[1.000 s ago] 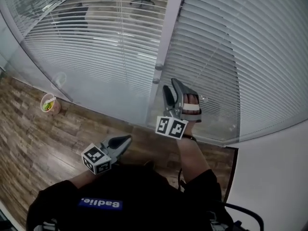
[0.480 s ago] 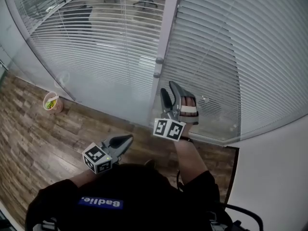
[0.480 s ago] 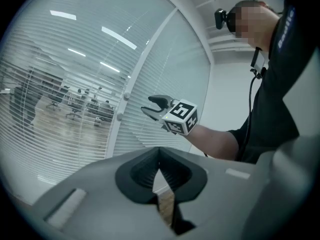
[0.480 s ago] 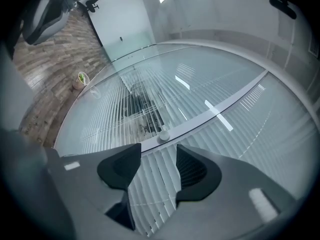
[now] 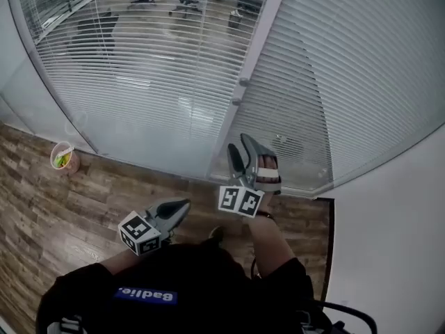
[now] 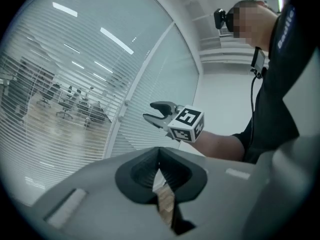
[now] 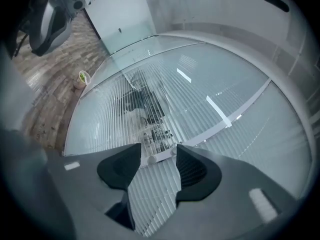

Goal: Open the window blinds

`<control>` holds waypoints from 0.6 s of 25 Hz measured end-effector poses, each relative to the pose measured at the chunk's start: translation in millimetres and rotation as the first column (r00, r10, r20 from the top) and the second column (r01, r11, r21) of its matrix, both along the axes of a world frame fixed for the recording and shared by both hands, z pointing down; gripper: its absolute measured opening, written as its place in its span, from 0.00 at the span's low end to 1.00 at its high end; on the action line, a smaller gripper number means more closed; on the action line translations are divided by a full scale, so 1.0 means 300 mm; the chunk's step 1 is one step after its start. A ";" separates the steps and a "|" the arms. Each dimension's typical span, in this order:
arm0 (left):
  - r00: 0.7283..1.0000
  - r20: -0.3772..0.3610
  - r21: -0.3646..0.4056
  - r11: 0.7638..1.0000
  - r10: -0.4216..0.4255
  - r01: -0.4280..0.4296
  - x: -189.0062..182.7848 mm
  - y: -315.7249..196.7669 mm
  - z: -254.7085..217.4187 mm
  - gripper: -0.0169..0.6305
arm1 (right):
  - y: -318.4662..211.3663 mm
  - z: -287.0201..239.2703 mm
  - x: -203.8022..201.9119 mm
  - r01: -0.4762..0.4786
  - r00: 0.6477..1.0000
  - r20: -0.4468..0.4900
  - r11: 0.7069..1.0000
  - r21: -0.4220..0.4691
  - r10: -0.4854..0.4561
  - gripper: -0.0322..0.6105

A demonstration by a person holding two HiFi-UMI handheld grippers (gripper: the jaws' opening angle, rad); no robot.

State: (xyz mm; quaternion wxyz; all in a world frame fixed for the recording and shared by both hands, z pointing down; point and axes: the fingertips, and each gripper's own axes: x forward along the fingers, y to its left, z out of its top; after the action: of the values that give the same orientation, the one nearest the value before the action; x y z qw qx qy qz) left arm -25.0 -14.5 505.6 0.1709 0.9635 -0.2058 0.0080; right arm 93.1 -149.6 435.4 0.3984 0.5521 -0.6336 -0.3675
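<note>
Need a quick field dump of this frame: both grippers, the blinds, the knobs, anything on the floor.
left gripper: shut, empty, held low, clear of the glass
right gripper: open, empty, raised toward the post, touching nothing
knobs: two on the post between the panes, lined up between the right jaws
left blind: slats tilted, office chairs visible through
right blind: slats look closed
floor: cup by the glass

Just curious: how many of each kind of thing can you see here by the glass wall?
Grippers: 2, the left gripper and the right gripper
Blind panels: 2, one left, one right
Knobs: 2
Cup: 1
Total: 7
</note>
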 end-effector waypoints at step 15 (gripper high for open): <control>0.995 -0.050 0.007 0.997 0.084 -0.083 -0.060 0.183 -0.031 0.03 | 0.322 0.038 -0.169 0.010 0.989 0.150 0.997 -0.075 0.002 0.40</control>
State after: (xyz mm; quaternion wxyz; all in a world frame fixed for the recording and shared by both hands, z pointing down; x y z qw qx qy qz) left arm -43.0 40.5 496.4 0.1731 0.9716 -0.1611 -0.0095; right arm 42.3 -53.0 446.8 0.3696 0.5614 -0.6763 -0.3016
